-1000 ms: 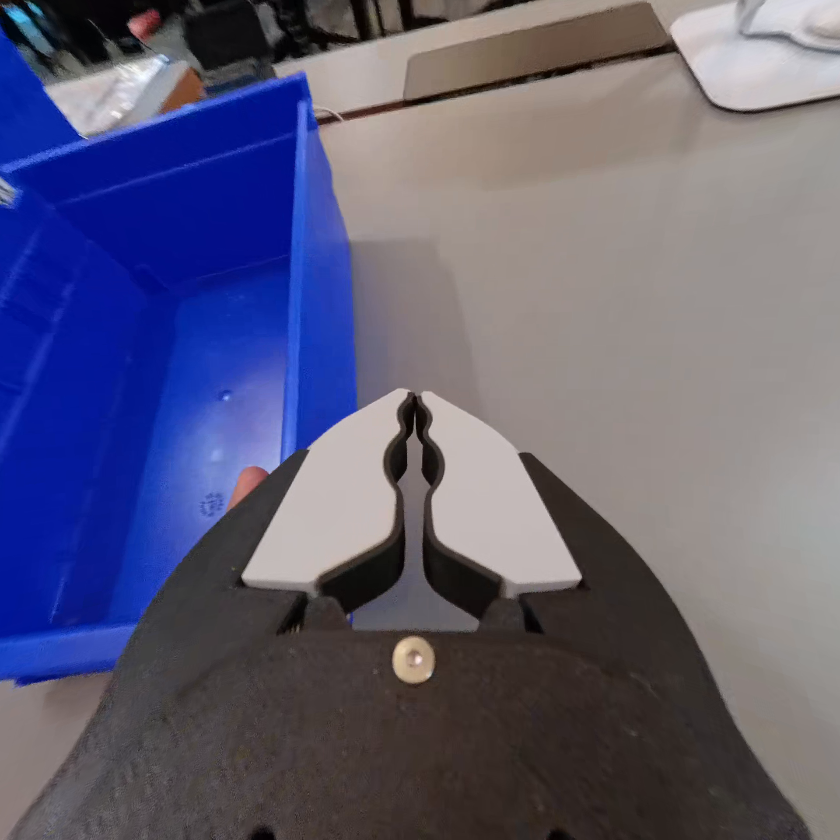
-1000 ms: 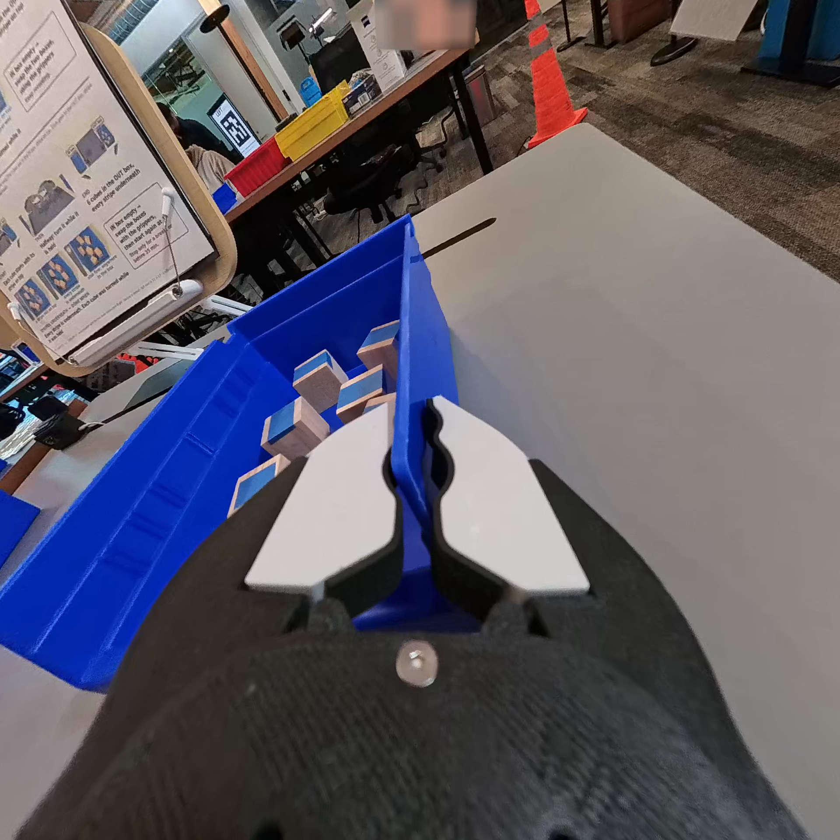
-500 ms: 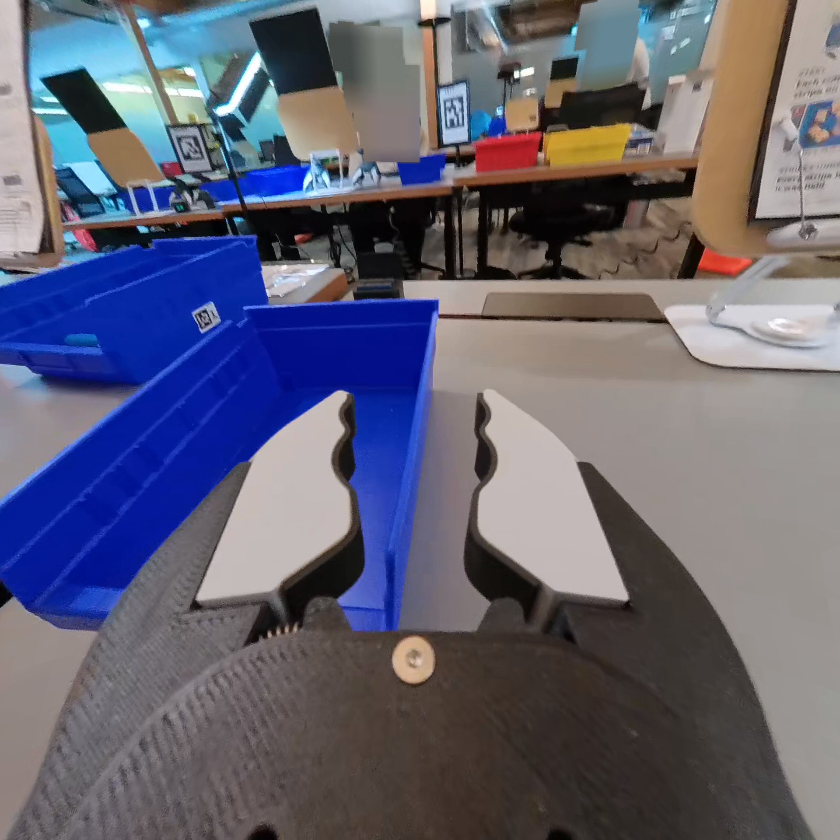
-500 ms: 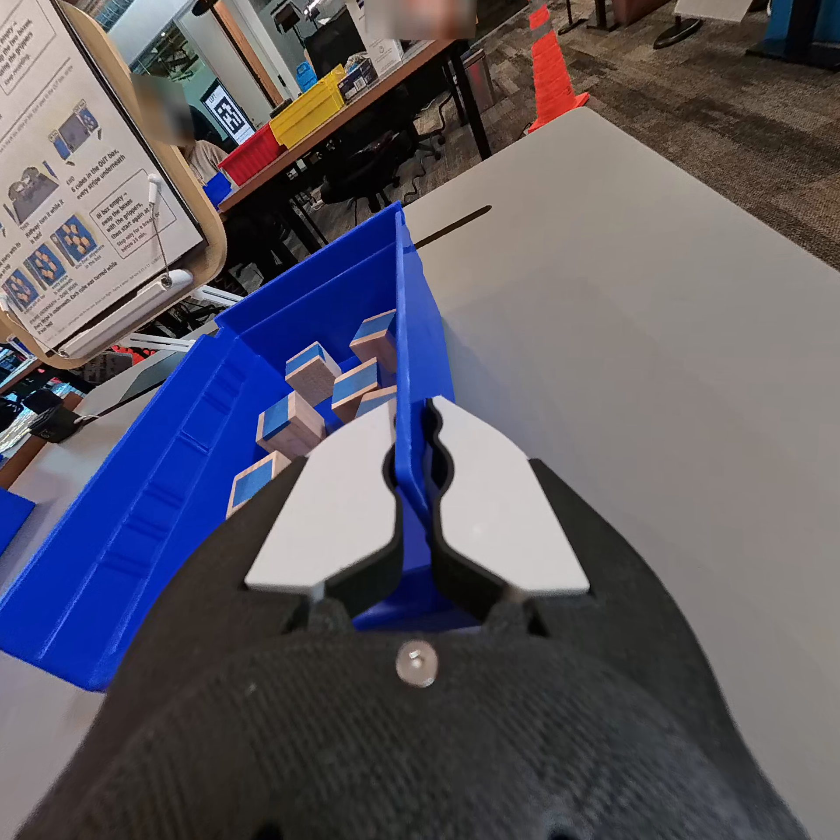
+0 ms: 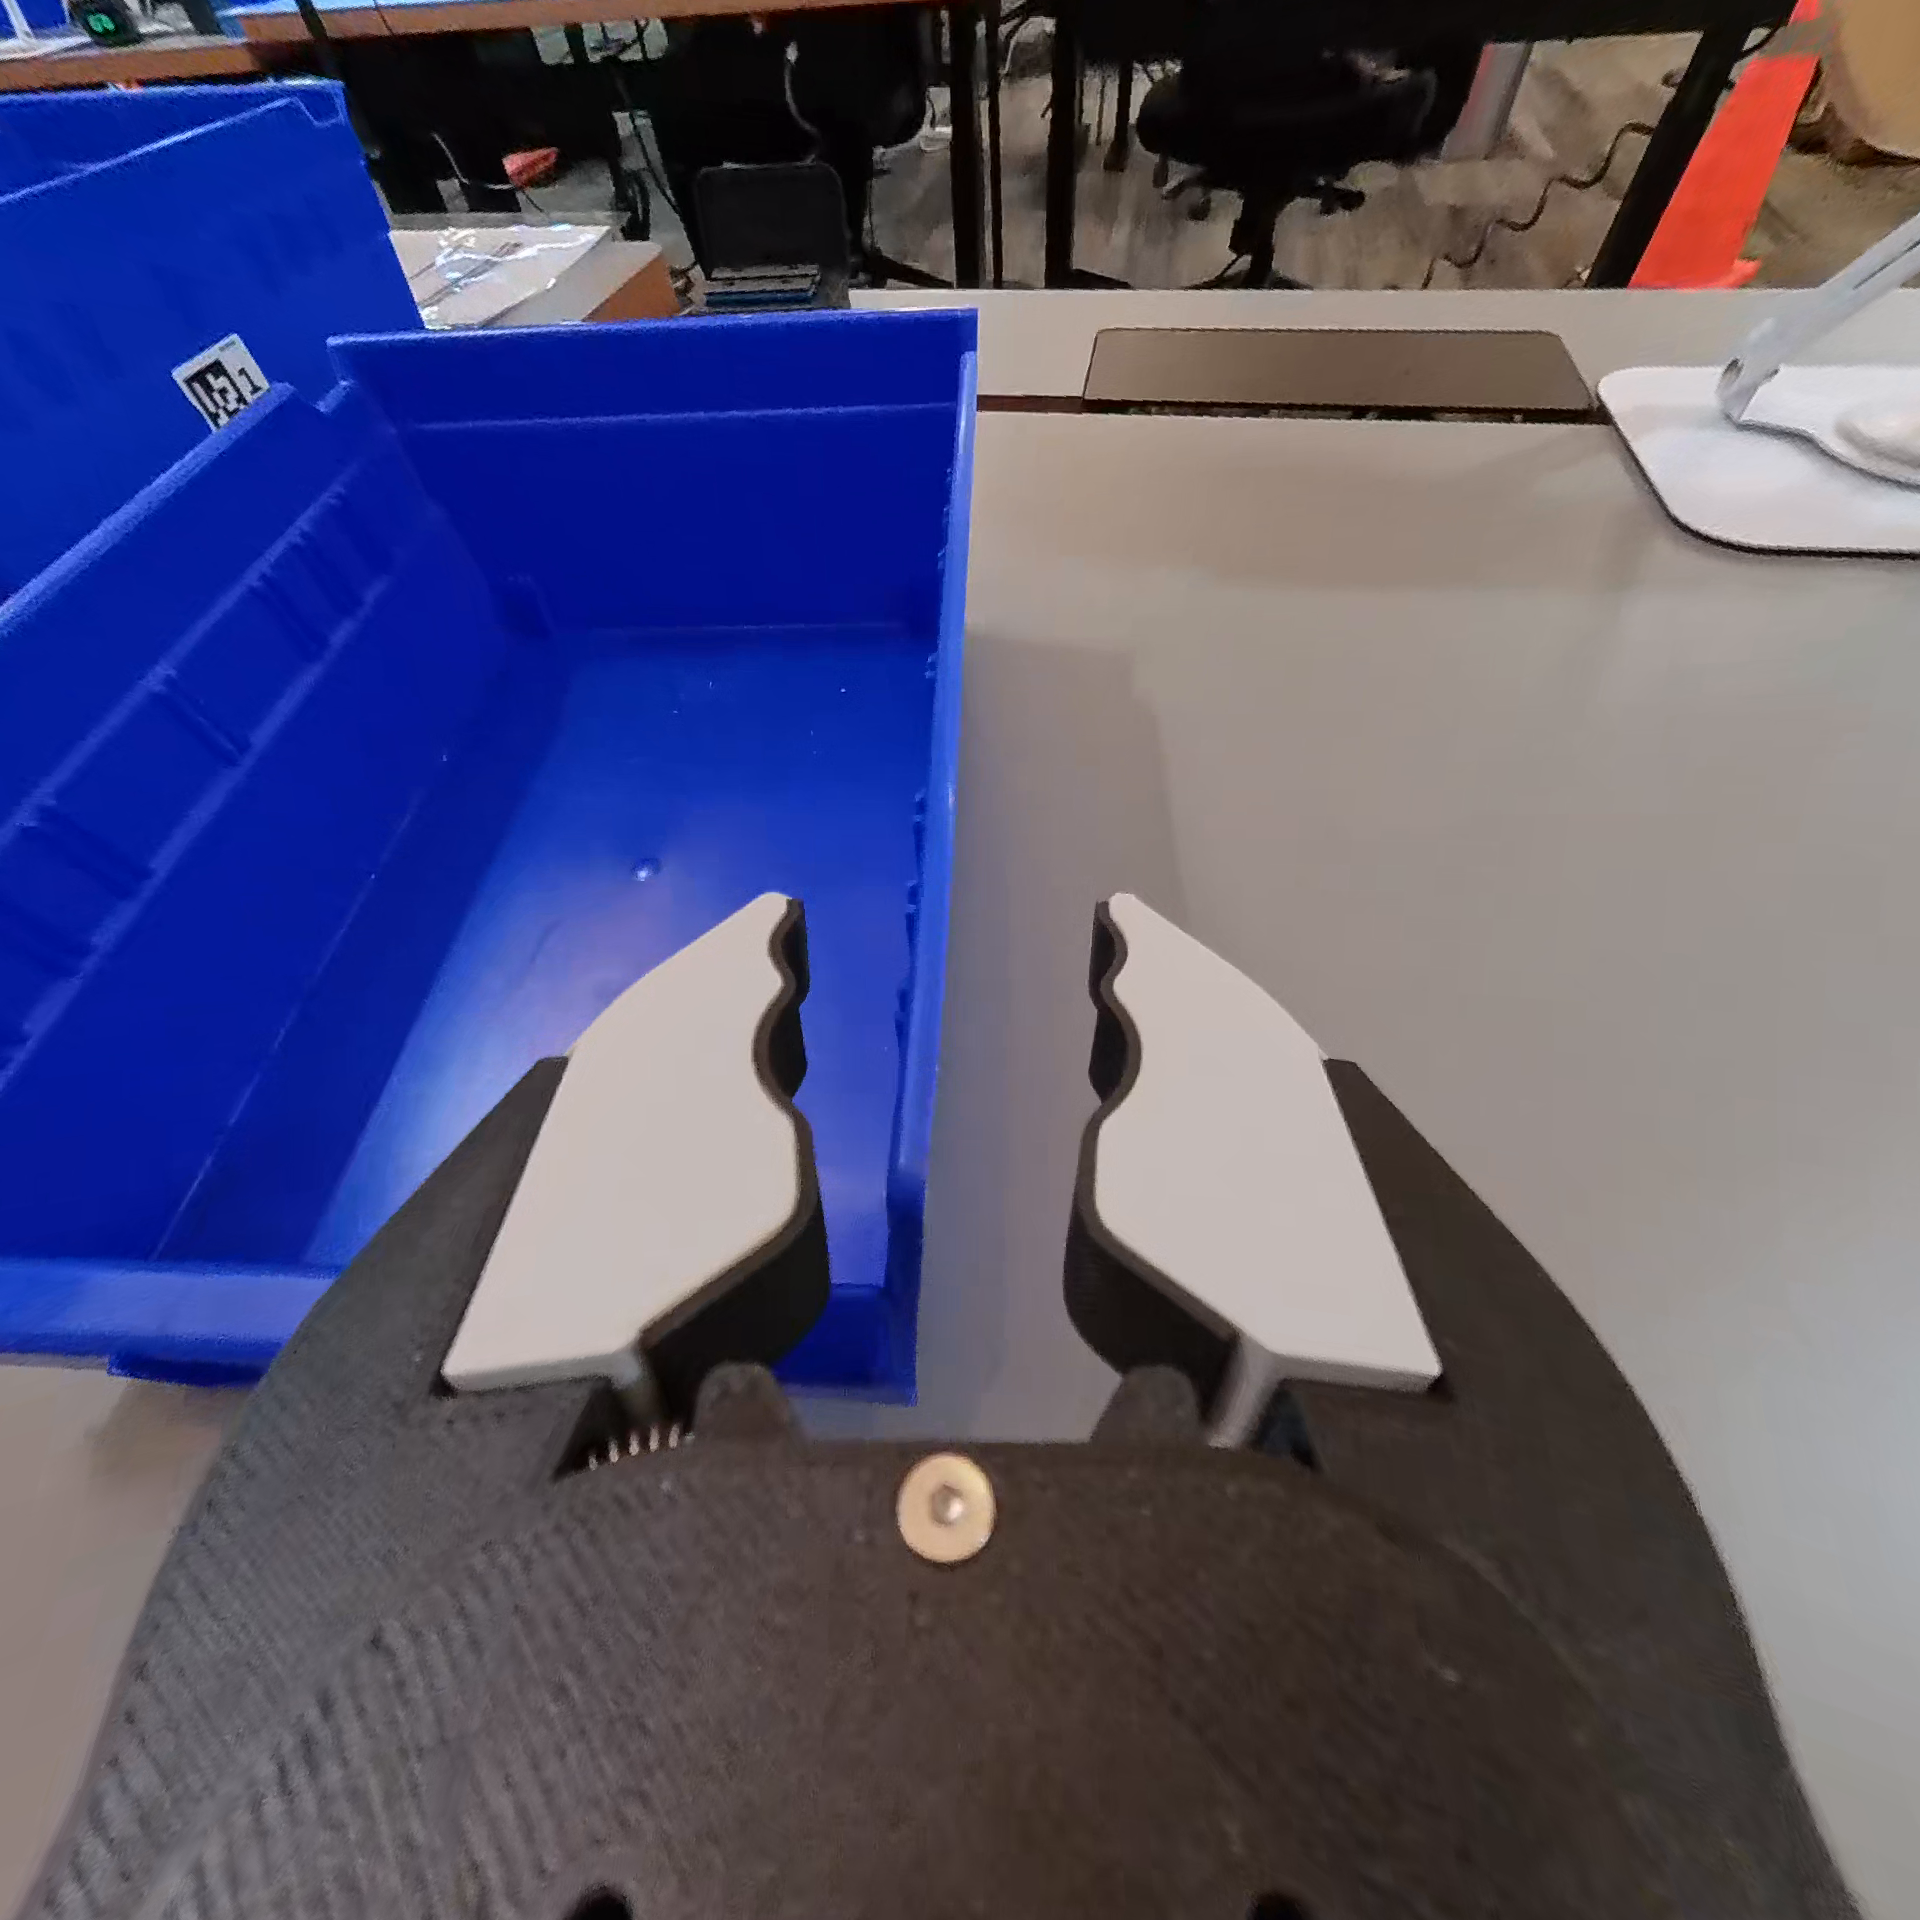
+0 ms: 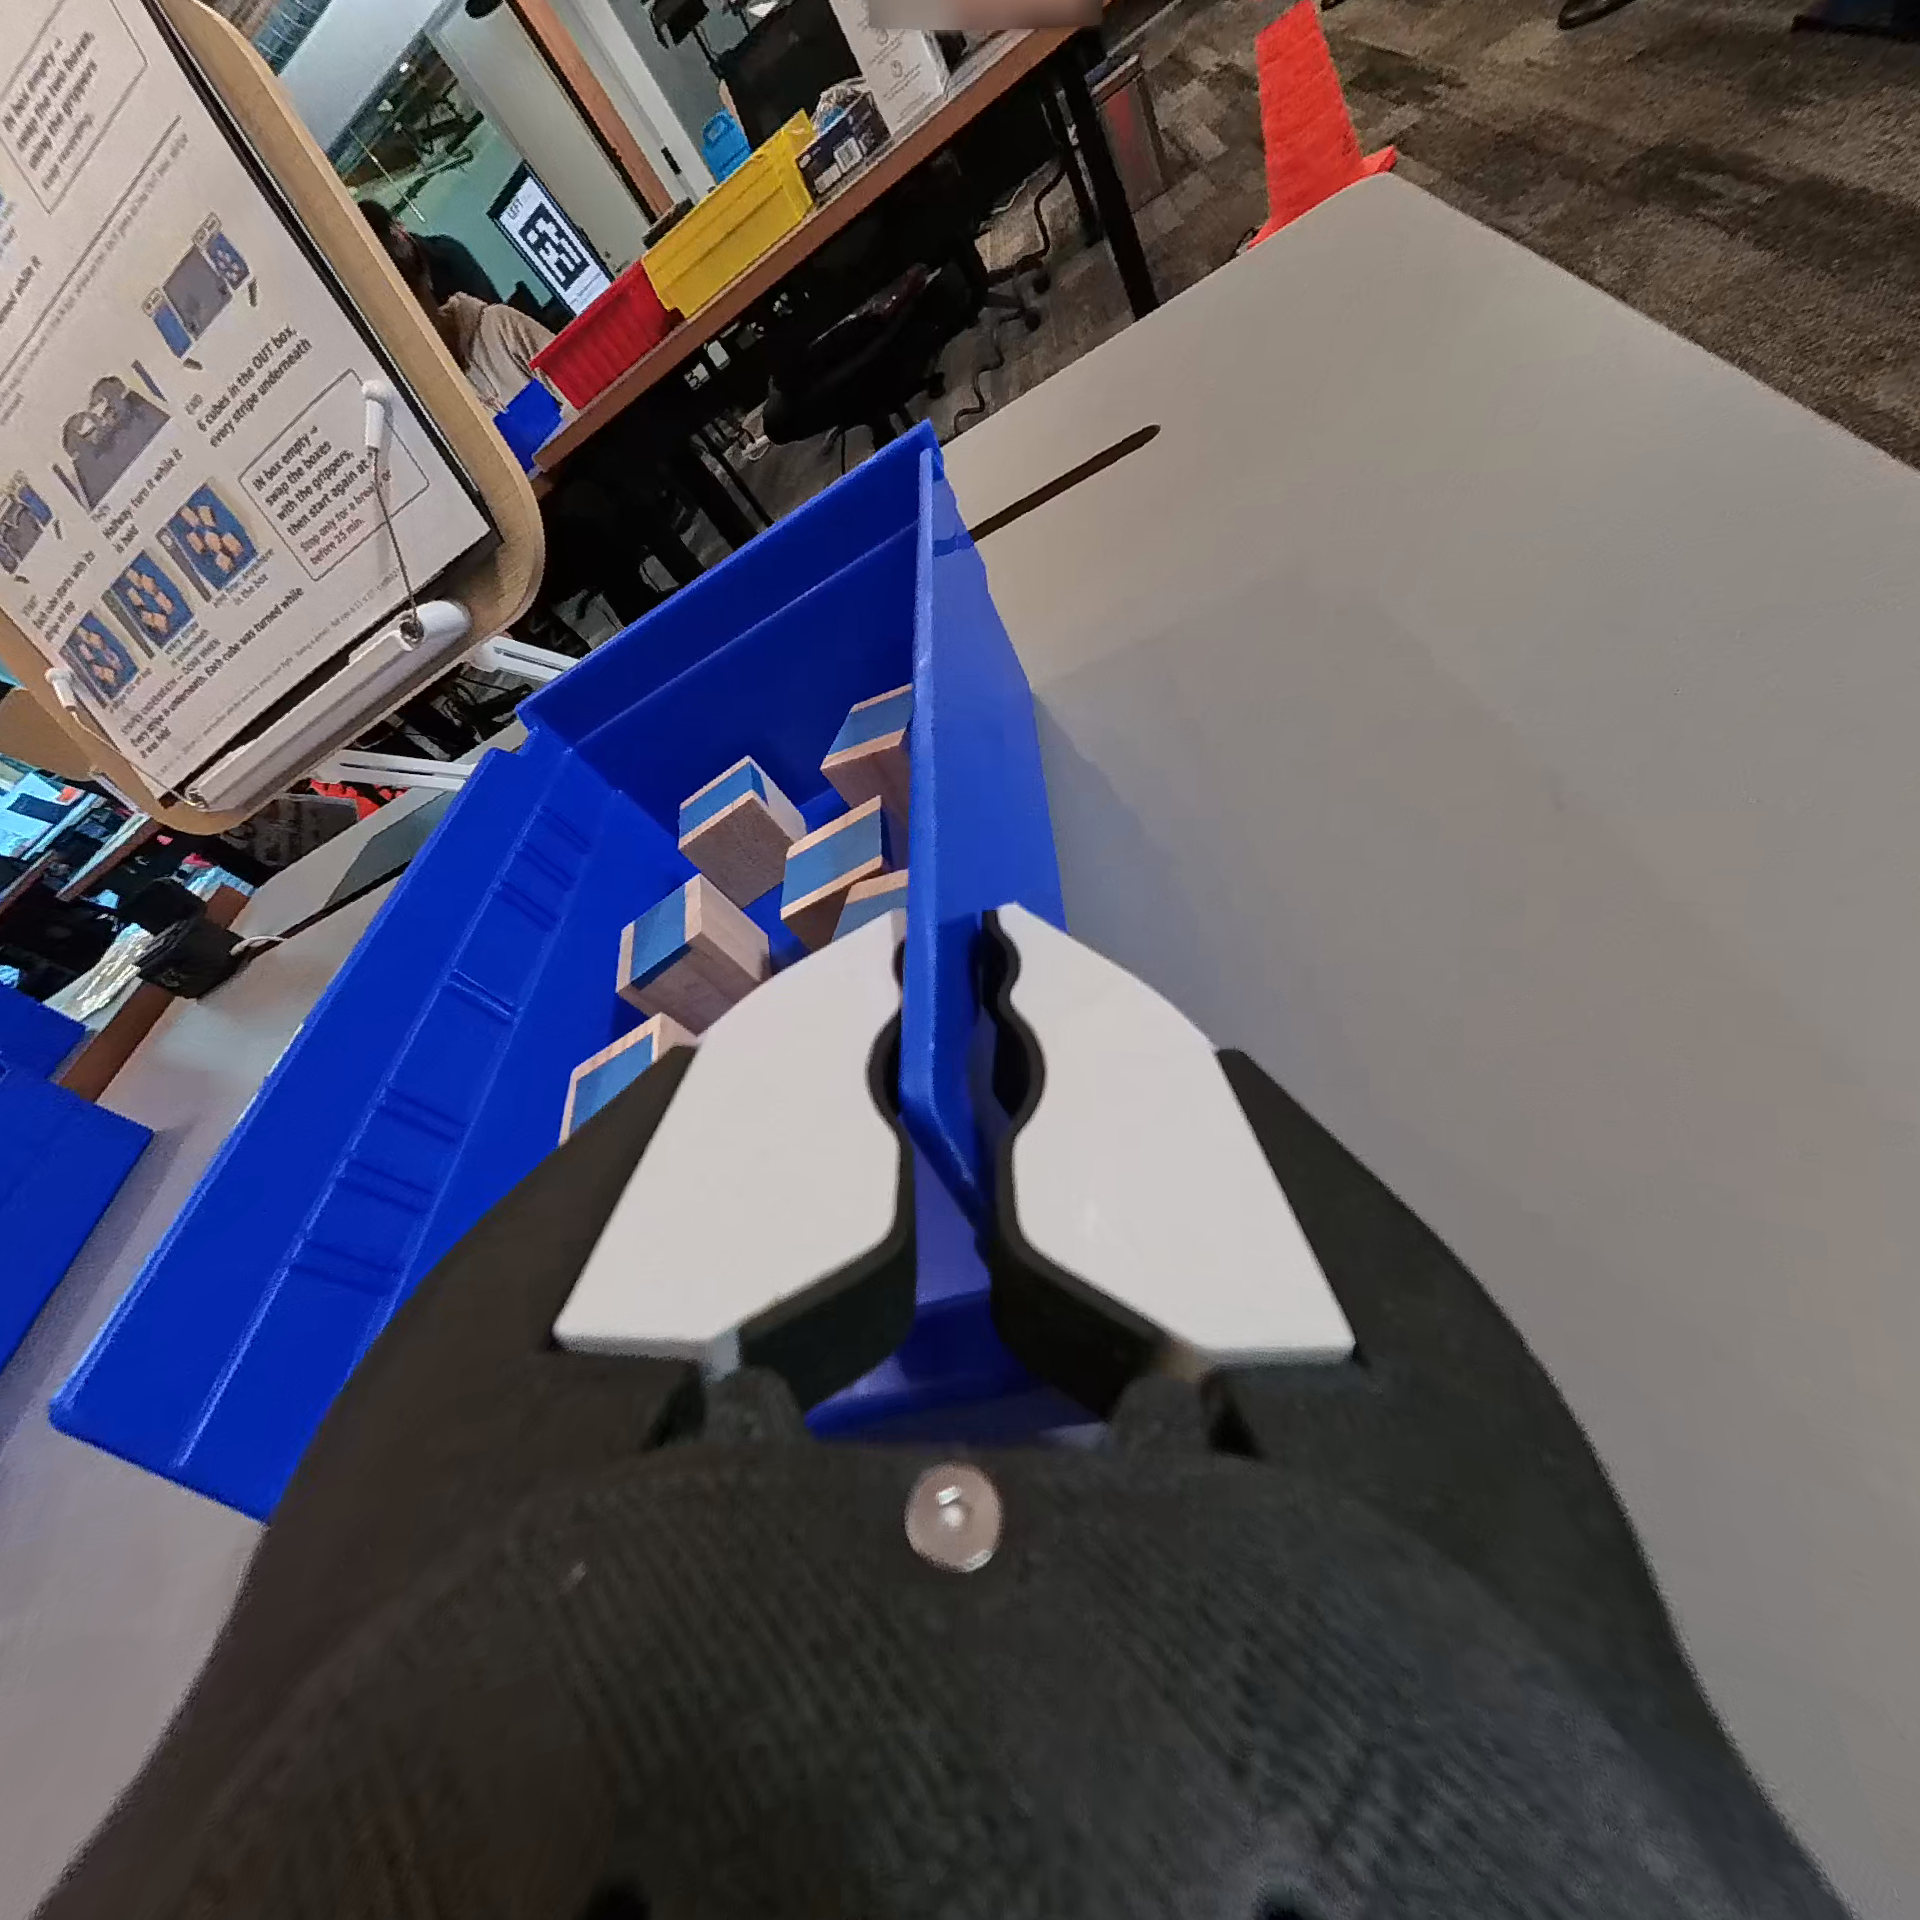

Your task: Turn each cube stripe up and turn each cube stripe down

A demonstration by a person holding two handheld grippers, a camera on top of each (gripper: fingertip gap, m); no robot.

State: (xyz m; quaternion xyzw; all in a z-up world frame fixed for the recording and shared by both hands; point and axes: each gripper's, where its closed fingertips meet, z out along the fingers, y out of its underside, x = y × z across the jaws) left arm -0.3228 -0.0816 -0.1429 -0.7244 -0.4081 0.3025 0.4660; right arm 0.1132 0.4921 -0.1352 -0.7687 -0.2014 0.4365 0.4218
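Note:
Several wooden cubes [image 6: 691, 951] with blue stripes lie jumbled in a blue bin [image 6: 436, 1039] in the right wrist view. My right gripper [image 6: 940, 925] is shut on this bin's right wall [image 6: 940, 727], one pad inside and one outside. In the left wrist view a second blue bin [image 5: 665, 499] stands empty on the grey table [image 5: 1455, 831]. My left gripper [image 5: 945, 914] is open above its near right corner. Its fingers straddle the bin's right wall [image 5: 930, 935] without touching it, and it holds nothing.
Another blue bin [image 5: 156, 260] with a small tag stands at the far left. A white stand base [image 5: 1766, 468] and a dark plate [image 5: 1330, 364] sit at the table's far side. An instruction board [image 6: 208, 416] stands behind the cube bin. An orange cone [image 6: 1304, 114] is on the floor.
My left gripper opened from fully shut and moved over the empty bin's right wall, tilting up and then down again. My right gripper stayed clamped on the cube bin's wall.

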